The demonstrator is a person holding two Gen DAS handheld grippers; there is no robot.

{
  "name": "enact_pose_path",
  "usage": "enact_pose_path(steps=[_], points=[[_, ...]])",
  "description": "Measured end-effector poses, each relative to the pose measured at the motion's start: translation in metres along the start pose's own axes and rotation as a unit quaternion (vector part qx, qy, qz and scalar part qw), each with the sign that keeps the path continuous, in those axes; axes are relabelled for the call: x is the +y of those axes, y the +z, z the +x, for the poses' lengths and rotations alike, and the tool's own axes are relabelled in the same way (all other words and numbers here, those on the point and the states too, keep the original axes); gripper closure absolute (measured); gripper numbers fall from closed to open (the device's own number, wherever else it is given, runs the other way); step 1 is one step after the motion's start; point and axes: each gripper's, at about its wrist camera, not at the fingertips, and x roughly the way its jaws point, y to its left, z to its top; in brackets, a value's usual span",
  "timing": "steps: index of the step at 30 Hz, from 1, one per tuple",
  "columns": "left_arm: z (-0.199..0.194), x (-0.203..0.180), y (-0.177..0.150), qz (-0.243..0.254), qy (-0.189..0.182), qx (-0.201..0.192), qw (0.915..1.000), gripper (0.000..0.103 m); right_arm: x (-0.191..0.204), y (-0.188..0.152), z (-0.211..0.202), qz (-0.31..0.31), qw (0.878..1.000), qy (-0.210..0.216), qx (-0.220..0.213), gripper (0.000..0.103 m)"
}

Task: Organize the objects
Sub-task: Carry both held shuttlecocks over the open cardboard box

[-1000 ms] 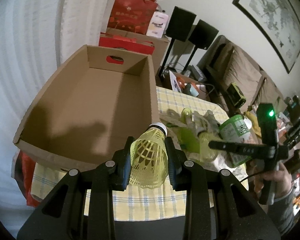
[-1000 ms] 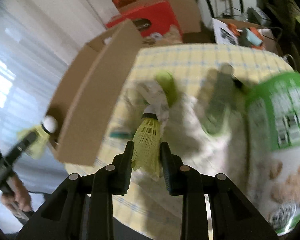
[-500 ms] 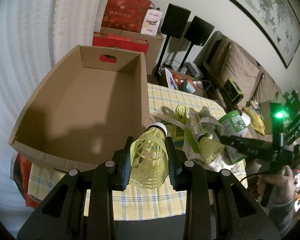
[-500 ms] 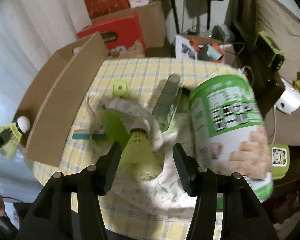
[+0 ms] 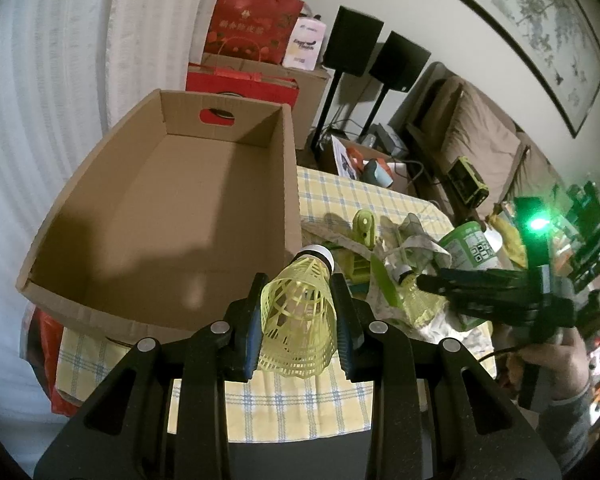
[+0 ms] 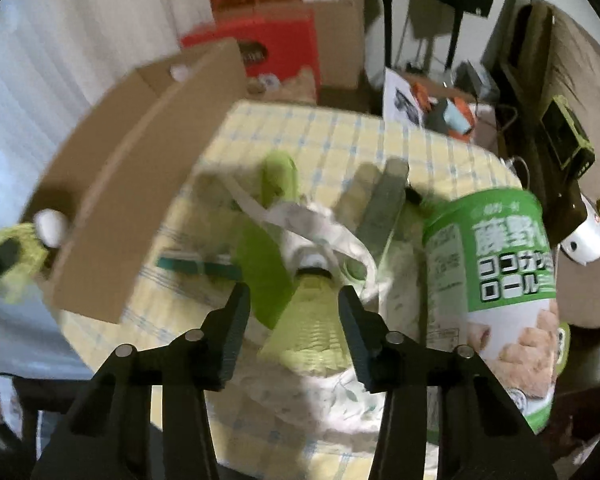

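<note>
Left gripper (image 5: 298,316): closed on a yellow shuttlecock (image 5: 300,320), held just near of the cardboard box (image 5: 160,216), cork pointing far.
Right gripper (image 6: 294,308): jaws have just been closing around a second shuttlecock (image 6: 306,316) lying on the white cloth (image 6: 320,224); no pad contact is seen.
Risk: cloth may be snagged with the skirt, or the green canister (image 6: 496,280) at right nudged.
Risk, left: the skirt may be crushed.

White curtain (image 5: 60,80), framed picture (image 5: 540,36), speakers (image 5: 354,42)
</note>
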Motion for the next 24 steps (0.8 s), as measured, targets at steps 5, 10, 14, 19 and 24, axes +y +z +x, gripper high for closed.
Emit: enact_pose_path(steps=[5,10,14,19,24], points=[[0.000,0.002,0.002,-0.001,0.001,-0.001,1.0000,0.075,-0.012,-0.002,0.020,0.008,0.999,-0.019,0.031,0.054],[0.002,0.002,0.003,0.000,0.000,0.001,1.0000,0.075,-0.017,-0.002,0.029,0.008,0.998,-0.019,0.051,0.050],[0.002,0.002,0.005,0.003,-0.002,0.001,1.0000,0.075,-0.020,-0.006,0.034,0.014,0.997,0.015,0.070,0.059],[0.002,0.002,0.005,0.001,-0.004,0.001,1.0000,0.075,-0.015,-0.006,0.017,0.007,0.999,0.014,0.037,0.068],[0.000,0.006,0.005,-0.004,-0.002,-0.001,1.0000,0.075,0.000,-0.002,-0.018,-0.006,1.000,0.027,-0.002,0.069]])
